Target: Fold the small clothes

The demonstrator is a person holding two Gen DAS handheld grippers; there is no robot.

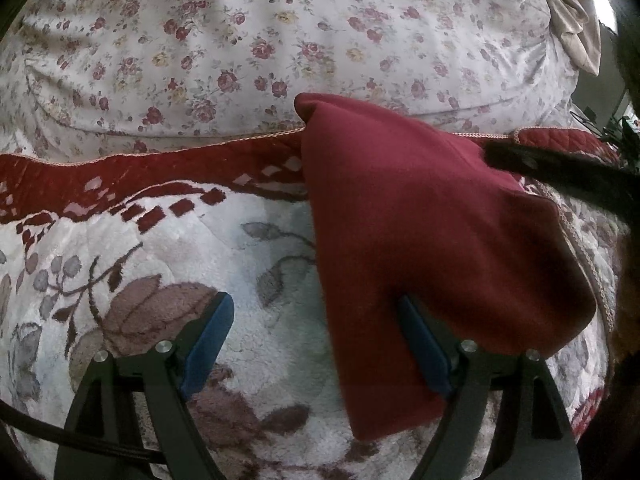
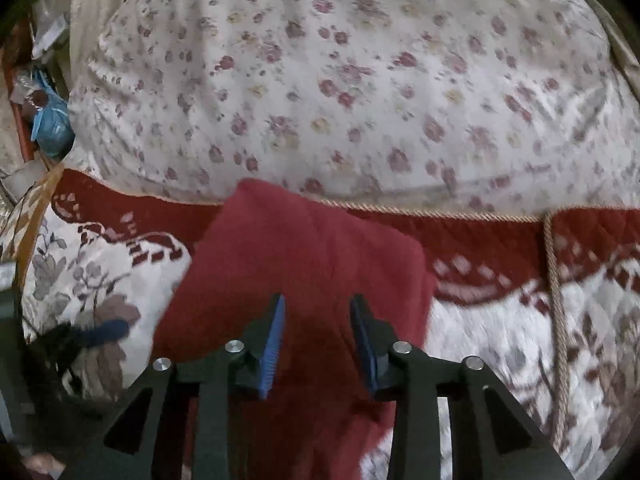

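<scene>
A dark red garment lies folded on a white and red floral blanket. My left gripper is open at the garment's near left edge; its right finger is partly hidden under the cloth. The garment also shows in the right wrist view. My right gripper is open just above the garment's near part, its blue pads apart and holding nothing. The right gripper also shows dark over the garment's far right side in the left wrist view.
A rose-print duvet bulges behind the blanket's red border. A braided cord runs down the blanket on the right. Clutter with a blue bag sits at far left beyond the bed.
</scene>
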